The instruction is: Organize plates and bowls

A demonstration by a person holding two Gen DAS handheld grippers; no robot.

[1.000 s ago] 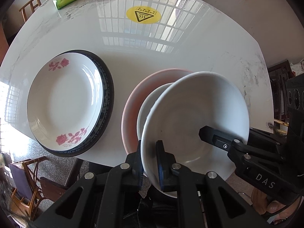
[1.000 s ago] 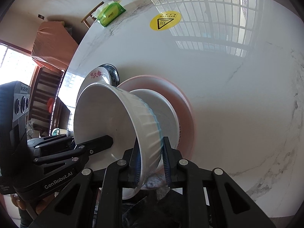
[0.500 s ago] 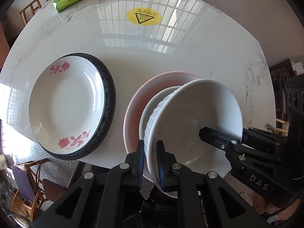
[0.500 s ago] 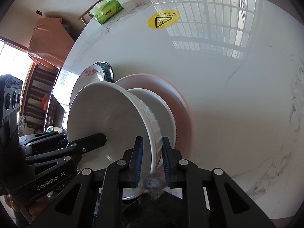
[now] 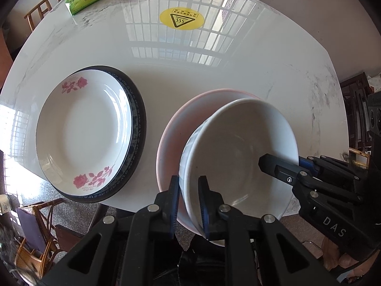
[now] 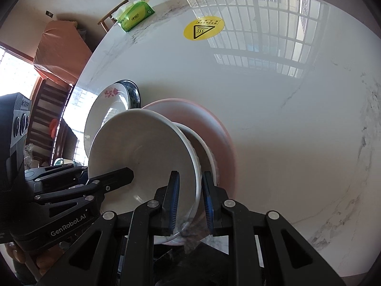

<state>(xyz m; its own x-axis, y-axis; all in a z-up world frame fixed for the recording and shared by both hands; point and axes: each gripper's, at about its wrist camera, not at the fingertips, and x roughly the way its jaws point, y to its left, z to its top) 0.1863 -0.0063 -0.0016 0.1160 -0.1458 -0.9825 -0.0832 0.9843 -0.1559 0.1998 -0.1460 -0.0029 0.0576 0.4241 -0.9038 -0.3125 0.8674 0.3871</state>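
My left tongs (image 5: 188,202) and right tongs (image 6: 189,196) each pinch the rim of the white bowl (image 5: 240,152), which sits tilted in the smaller bowl (image 6: 209,152) on the pink plate (image 5: 176,128). The flowered plate (image 5: 83,131) is already stacked; seating and letting go remain, I judge.
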